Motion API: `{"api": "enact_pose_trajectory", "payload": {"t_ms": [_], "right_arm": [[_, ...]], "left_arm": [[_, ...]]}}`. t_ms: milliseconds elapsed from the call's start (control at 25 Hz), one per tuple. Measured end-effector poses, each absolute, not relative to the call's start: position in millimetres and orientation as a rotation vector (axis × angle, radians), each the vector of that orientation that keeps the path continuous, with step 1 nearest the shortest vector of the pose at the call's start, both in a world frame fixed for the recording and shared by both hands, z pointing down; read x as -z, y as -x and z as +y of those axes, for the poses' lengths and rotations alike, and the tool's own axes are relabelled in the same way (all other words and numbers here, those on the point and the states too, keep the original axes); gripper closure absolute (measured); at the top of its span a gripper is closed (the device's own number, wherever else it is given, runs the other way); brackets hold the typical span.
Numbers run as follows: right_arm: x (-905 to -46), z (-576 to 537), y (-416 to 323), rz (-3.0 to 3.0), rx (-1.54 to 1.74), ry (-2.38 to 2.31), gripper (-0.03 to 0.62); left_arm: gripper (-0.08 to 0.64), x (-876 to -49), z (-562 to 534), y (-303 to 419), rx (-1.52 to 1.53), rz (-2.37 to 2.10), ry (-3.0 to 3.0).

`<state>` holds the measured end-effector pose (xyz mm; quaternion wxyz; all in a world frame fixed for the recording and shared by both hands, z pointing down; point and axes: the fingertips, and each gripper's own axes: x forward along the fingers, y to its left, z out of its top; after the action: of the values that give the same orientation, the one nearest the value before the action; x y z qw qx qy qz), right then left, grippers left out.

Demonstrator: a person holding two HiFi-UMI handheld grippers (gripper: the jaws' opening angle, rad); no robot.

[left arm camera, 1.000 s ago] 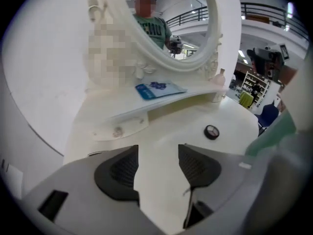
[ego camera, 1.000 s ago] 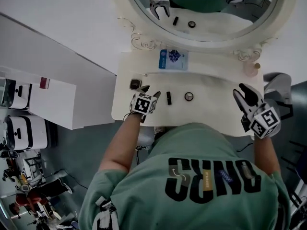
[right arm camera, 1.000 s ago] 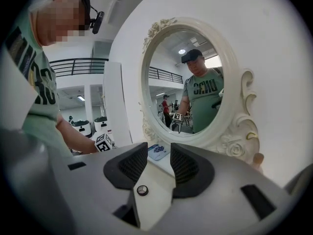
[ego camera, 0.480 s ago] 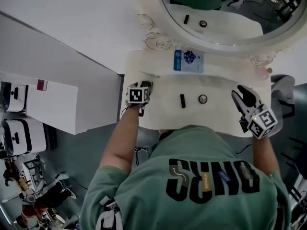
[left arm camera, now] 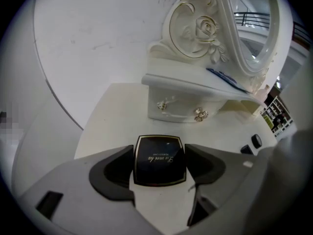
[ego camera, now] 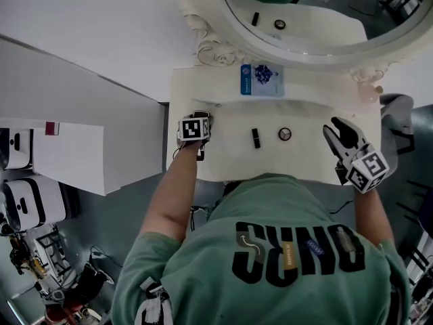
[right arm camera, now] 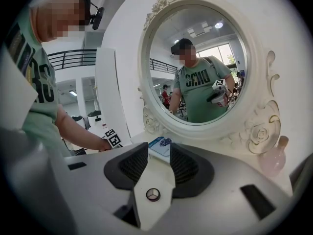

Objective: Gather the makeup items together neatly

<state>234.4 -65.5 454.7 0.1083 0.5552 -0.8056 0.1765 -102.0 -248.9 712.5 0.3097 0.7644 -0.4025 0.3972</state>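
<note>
A black square compact (left arm camera: 160, 159) lies flat on the white vanity top (ego camera: 304, 154). My left gripper (ego camera: 199, 118) points down over it. Its jaws have just been opening and stand wide on either side of the compact, without pressing it. A black lipstick (ego camera: 256, 138) and a small round pot (ego camera: 285, 134) lie in the middle of the top. My right gripper (ego camera: 337, 128) hovers at the right end, part open and holding nothing. In the right gripper view the round pot (right arm camera: 153, 194) shows through the gap between the jaws.
A large oval mirror (ego camera: 304, 19) in an ornate white frame stands at the back. Below it are a small drawer (left arm camera: 181, 109) with knobs and a blue packet (ego camera: 262, 80). A pink bottle (ego camera: 369, 93) stands at the back right. The top's left edge is just beside the compact.
My left gripper has moved left and down from beside the compact to over it, and the compact now sits between its wider jaws. The right gripper has dropped slightly.
</note>
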Motion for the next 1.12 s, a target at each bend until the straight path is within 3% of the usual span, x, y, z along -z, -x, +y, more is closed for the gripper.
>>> {"api": "enact_pose_trajectory", "payload": {"t_ms": [240, 640, 880, 1120], "right_arm": [[-452, -56, -253, -2.380, -0.522, -1.666, 0.459], [-438, -11, -316, -2.418, -0.504, -1.688, 0.459], [-436, 34, -365, -2.405, -0.511, -1.717, 0.459], [-442, 77, -417, -2.343, -0.548, -1.792, 0.459]], "left_arm": [[0.225, -689, -230, 72, -1.066, -0.952, -2.131], [0.227, -616, -112, -133, -1.083, -0.343, -2.662], [0.226, -634, -46, -225, -1.224, -0.041, -2.810], [0.226, -673, -7, -271, -1.464, 0.181, -2.869]]}}
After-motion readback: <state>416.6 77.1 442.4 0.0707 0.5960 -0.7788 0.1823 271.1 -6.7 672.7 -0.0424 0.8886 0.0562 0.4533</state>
